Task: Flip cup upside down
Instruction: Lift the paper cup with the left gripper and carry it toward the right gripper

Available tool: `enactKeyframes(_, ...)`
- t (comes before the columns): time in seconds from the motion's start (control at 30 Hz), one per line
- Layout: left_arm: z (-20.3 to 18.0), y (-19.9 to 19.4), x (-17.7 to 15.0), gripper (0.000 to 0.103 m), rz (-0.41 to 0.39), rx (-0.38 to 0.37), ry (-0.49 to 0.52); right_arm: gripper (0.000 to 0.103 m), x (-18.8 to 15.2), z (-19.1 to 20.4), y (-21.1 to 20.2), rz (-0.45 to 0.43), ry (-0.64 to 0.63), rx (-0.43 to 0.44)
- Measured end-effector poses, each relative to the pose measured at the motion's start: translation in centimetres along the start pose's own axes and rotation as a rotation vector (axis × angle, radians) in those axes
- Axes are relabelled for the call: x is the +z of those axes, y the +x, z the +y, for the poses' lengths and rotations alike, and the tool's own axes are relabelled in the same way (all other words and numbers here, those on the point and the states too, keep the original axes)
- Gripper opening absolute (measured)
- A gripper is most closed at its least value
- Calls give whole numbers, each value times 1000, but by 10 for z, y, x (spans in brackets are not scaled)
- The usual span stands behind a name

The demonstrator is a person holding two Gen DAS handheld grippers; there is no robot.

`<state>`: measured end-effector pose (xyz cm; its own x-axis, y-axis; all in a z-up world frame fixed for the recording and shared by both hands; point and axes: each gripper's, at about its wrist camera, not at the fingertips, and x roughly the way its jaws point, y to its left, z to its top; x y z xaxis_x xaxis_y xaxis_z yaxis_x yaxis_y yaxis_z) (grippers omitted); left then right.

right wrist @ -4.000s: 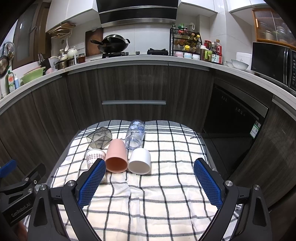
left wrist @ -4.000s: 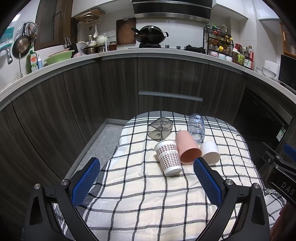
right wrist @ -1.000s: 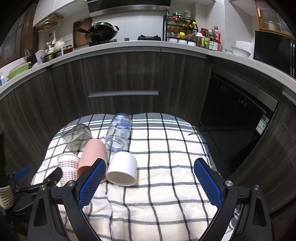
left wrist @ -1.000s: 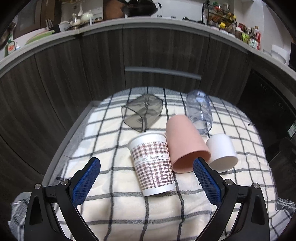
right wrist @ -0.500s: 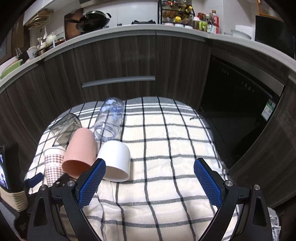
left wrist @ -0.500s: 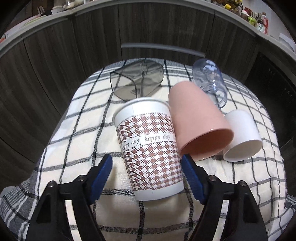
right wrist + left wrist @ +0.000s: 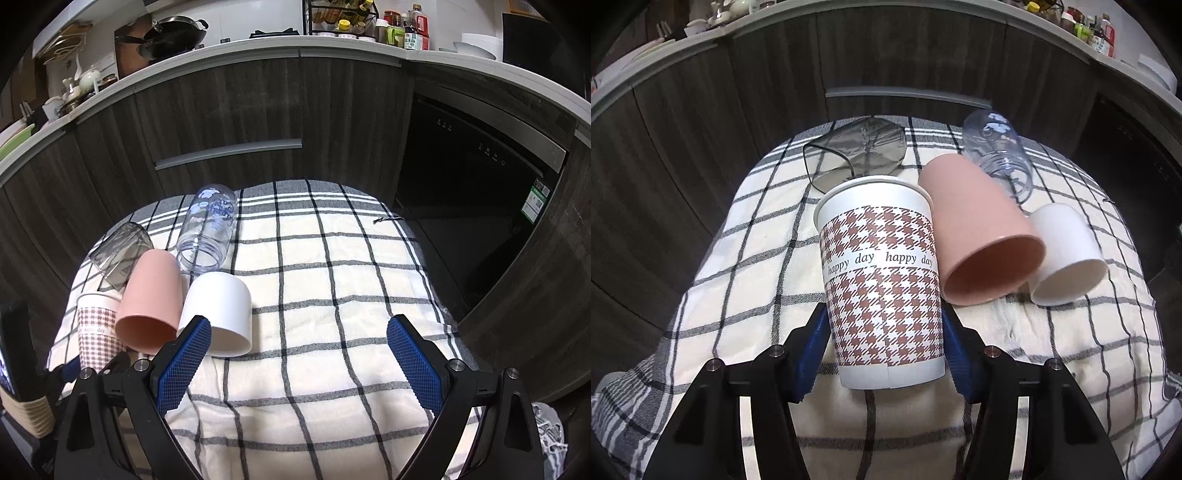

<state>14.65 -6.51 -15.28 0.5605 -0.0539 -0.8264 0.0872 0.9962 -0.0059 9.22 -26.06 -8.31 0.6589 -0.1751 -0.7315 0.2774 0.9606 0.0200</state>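
Note:
A paper cup (image 7: 882, 280) with a brown houndstooth print and the words "happy day" lies on its side on the checked cloth (image 7: 746, 266). My left gripper (image 7: 882, 350) is shut on it near its base, one blue pad on each side. The same cup shows at the left in the right wrist view (image 7: 94, 332). My right gripper (image 7: 295, 365) is open and empty above the cloth, its left pad just in front of the white cup (image 7: 221, 314).
A pink cup (image 7: 982, 236), a white cup (image 7: 1067, 254), a clear bottle (image 7: 997, 147) and a smoky glass tumbler (image 7: 857, 155) lie on their sides beside the paper cup. Dark cabinets (image 7: 236, 110) curve behind the small table; a dishwasher front (image 7: 480, 184) is at the right.
My left gripper moved forward and down to the paper cup and closed its pads on it. My right gripper moved forward a little and stayed open.

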Motion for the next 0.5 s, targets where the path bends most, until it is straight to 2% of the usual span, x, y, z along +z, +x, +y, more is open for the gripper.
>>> enactKeyframes(0.27,-5,-46,-22,58,-6,-49,35,96,-6,-9,-32,7,17,21)
enactKeyframes(0.5,-33,-70,-54,58,-2,-148,91,96,-32,-37,-67,32,25,-7)
